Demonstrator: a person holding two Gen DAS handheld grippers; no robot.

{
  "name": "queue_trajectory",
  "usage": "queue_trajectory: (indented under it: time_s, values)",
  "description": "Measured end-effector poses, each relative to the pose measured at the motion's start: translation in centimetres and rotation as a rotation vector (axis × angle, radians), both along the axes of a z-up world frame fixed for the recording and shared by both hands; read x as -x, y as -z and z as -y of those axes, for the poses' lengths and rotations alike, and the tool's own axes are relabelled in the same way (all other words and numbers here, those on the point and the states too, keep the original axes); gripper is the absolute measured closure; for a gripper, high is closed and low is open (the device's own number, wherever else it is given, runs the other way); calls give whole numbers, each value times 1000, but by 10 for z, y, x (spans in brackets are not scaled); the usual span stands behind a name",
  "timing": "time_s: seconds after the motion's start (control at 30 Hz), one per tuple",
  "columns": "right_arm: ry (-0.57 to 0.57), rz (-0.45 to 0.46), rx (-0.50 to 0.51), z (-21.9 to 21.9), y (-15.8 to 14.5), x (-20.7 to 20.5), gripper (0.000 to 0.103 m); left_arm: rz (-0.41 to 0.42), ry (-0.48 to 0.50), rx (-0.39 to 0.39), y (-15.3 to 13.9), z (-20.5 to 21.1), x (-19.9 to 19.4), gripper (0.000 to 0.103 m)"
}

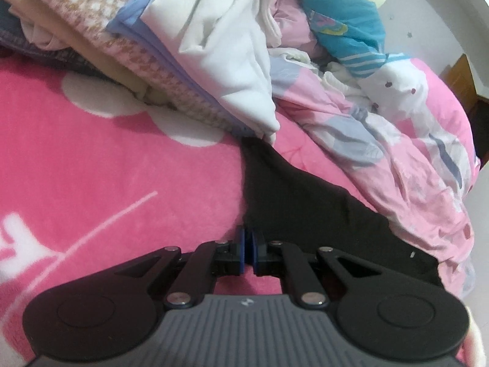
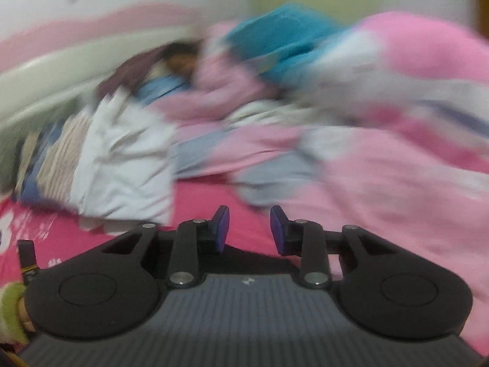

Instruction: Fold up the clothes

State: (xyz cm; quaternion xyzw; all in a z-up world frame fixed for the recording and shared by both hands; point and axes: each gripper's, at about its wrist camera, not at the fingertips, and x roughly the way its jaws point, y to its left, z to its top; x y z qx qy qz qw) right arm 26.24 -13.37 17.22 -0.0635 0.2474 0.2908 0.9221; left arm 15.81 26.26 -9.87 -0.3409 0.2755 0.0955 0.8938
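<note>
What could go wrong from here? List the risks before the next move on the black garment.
1. The left gripper is shut on only a thin edge of the black garment; a pull could slip it free.
2. The garment's far end lies against the folded stack; dragging it may topple the stack.
3. The right gripper is open and empty, and its view is blurred, so a hasty grab may catch the pink quilt instead.

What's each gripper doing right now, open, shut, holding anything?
Left gripper: shut on the edge of the black garment.
Right gripper: open, nothing between its pads; the view is blurred.
</note>
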Motion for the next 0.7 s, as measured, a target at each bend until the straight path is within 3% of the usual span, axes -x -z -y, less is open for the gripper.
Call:
queue_trajectory:
  time_s: [0.07,0.2,0.33,0.53,0.67,0.7]
  values:
    - [130,39,-14,53,-29,46,75,-1,0,11,0,-1,0,97]
    - [273,84,-25,103,-62,132,75,-16,8,25,-2,-6,0,94]
    - [221,-10,-81,97,-38,166,75,-29,-9,-24,-9,-10,5,93]
    - [-13,-353,-172,2,117,129,78,-33,-31,-147,-31,-13,7,84]
    - [-68,-446,-197,-48,205,98,84,-27,112,-208,-54,1,-21,83]
    - [-61,-460,-209,-51,220,92,87,-25,171,-219,-58,7,-34,77]
